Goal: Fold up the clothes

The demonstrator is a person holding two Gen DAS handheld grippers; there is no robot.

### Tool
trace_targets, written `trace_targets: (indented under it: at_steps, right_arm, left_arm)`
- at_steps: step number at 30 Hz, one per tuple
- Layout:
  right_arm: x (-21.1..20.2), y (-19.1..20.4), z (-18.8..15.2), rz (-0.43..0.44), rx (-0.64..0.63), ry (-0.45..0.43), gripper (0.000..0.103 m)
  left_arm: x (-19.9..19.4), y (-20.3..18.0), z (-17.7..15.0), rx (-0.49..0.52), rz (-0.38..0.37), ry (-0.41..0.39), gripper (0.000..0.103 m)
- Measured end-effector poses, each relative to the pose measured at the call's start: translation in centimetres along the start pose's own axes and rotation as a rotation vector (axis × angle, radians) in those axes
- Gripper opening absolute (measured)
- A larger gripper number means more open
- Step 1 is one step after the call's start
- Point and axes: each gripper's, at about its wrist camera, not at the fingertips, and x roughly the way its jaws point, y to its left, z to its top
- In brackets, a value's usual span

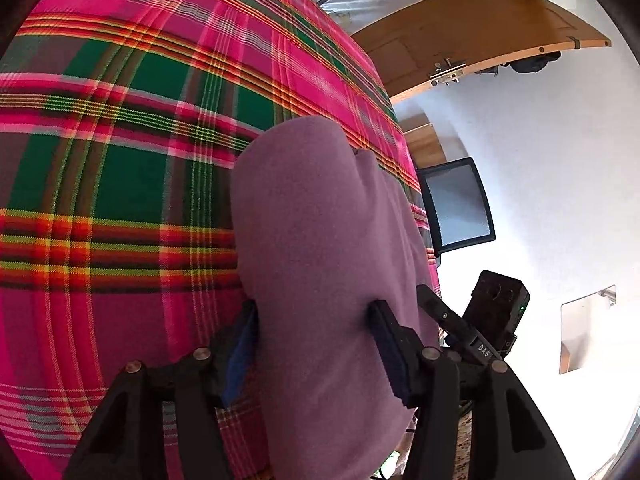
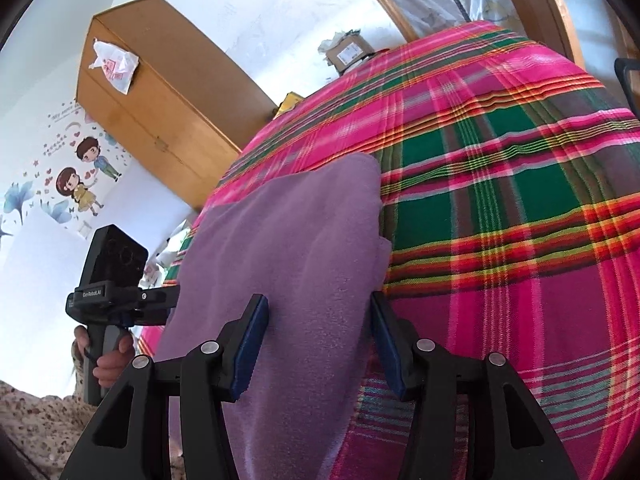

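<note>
Purple garment [image 1: 320, 240] lies on the plaid blanket [image 1: 120, 160], pink/green/red checks, which covers a bed (surface under it not visible). Garment looks folded, fleecy, long axis running near to far.

Left claw [image 1: 316, 344]: fingers [image 1: 390, 356] set apart with the purple cloth bunched between them, blue pads pressing both sides, so clamped on the garment's near end. In the left wrist view the cloth runs away from the claw toward a rounded far edge, with a small fold bump on its right side. Blanket edge just right of the garment; past it a dark monitor [image 1: 460, 204] and a wooden door [image 1: 480, 36] against a white wall.

Right claw [image 2: 316, 340]: same picture, pads on either side of the purple cloth, gripping it at the near end. Garment [image 2: 296, 248] spreads far-left from the claw to a squared far corner on the blanket [image 2: 500, 208].

Left of it in the right wrist view: the other gripper's camera block [image 2: 110, 268] held by a hand [image 2: 108, 364], floral sleeve below. Far left a wooden cabinet [image 2: 160, 92] with a plastic bag [image 2: 116, 64] on top, cartoon wall stickers [image 2: 76, 180], a cardboard box [image 2: 350, 54] at the far edge of the bed.
</note>
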Motion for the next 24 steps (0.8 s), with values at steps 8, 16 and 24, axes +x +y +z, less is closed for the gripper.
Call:
trace_targets:
  at_steps: [8,16,24]
  right_arm:
    - [0.2,1.0,-0.2,-0.019,-0.011,0.027,0.046]
    - [0.2,2.4,0.6,-0.019,0.004,-0.002,0.029]
    - [2.6,5.9,3.2,0.03,-0.065,0.004,0.027]
  left_arm:
    - [0.0,0.3,-0.1,-0.024,-0.019,-0.003,0.048]
    - [-0.6,0.0,0.7,-0.019,-0.062,0.0,0.035]
    - [-4.6,0.9,2.7,-0.012,-0.044,-0.097,0.034]
